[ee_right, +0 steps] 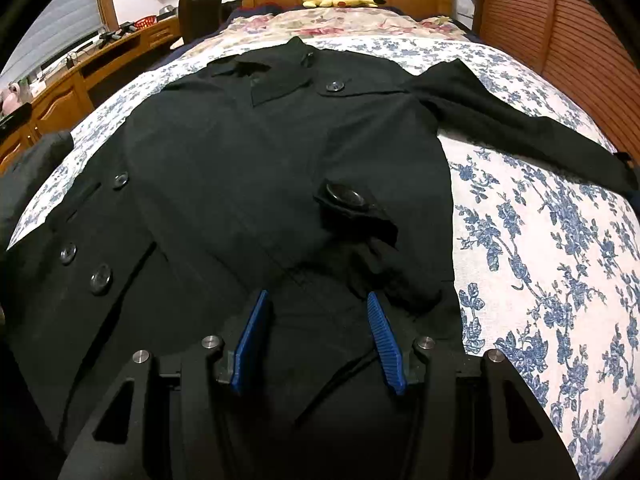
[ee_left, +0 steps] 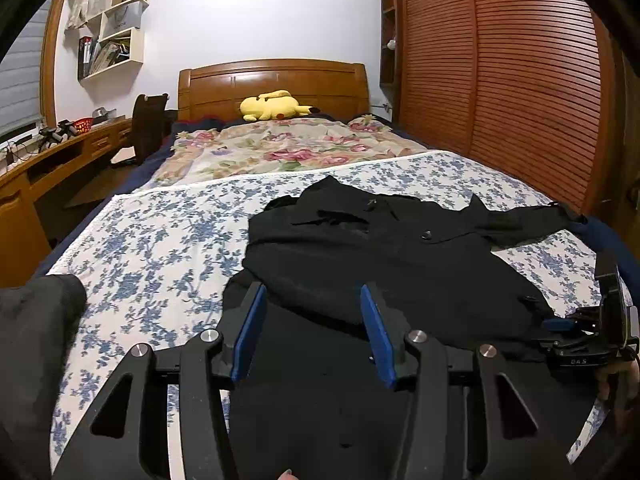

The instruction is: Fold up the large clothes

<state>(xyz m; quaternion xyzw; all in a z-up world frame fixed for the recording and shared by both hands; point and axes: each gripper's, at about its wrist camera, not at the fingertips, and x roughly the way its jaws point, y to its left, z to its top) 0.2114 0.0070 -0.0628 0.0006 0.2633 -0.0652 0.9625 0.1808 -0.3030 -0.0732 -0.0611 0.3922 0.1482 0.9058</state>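
Note:
A large black buttoned coat (ee_left: 360,248) lies front-up on the blue-flowered bed cover (ee_left: 160,240), collar toward the headboard. In the right wrist view the coat (ee_right: 240,152) fills the middle. One sleeve (ee_right: 520,136) stretches out to the right. The other is folded across the front, its cuff (ee_right: 352,204) near the middle. My left gripper (ee_left: 313,292) is open over the coat's near hem, the pads apart with black cloth below them. My right gripper (ee_right: 317,296) is open low over the coat's lower front, just short of the folded cuff. It also shows at the right edge as the right gripper (ee_left: 600,320).
A floral quilt (ee_left: 280,148) and a yellow plush toy (ee_left: 274,106) lie by the wooden headboard. Slatted wardrobe doors (ee_left: 500,80) run along the right of the bed. A desk (ee_left: 48,160) and chair (ee_left: 148,128) stand at the left. A dark grey cloth (ee_left: 32,340) sits at the near left.

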